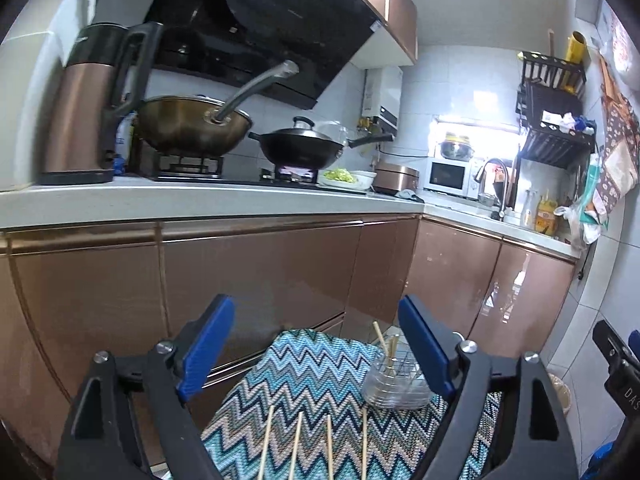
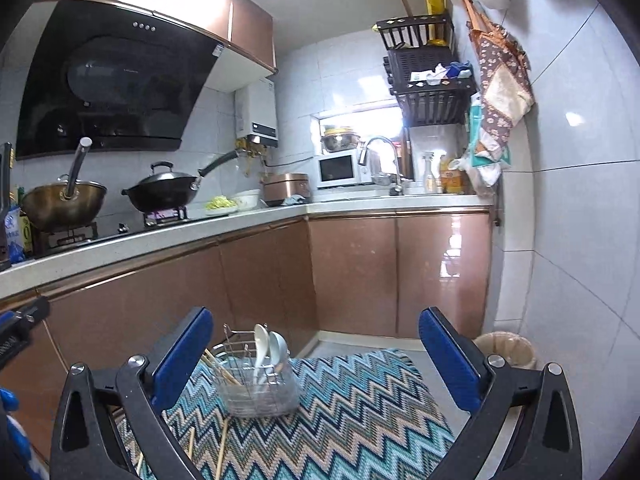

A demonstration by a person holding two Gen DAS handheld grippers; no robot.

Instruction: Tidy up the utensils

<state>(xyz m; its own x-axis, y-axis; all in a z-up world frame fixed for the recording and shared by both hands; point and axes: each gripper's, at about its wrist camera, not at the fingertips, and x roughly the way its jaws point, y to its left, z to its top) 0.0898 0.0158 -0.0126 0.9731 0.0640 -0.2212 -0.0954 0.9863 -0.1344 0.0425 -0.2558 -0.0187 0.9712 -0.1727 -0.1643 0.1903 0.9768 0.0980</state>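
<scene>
A clear utensil holder with a wire rack (image 2: 260, 390) stands on a zigzag-patterned cloth (image 2: 360, 408). It holds two white spoons (image 2: 270, 346) and some wooden chopsticks (image 2: 218, 368). In the left wrist view the holder (image 1: 394, 386) is behind the right finger. Several loose chopsticks (image 1: 298, 446) lie on the cloth (image 1: 312, 376) below my left gripper (image 1: 316, 354), which is open and empty. My right gripper (image 2: 316, 360) is open and empty above the cloth, with the holder near its left finger.
Brown cabinets (image 1: 260, 276) under a white counter (image 1: 160, 200) face me. On the counter stand a kettle (image 1: 88, 108), two woks (image 1: 192, 128), a plate of greens (image 2: 220, 204), a microwave (image 2: 340, 168) and a sink tap (image 2: 380, 160). A bin (image 2: 506, 350) stands right.
</scene>
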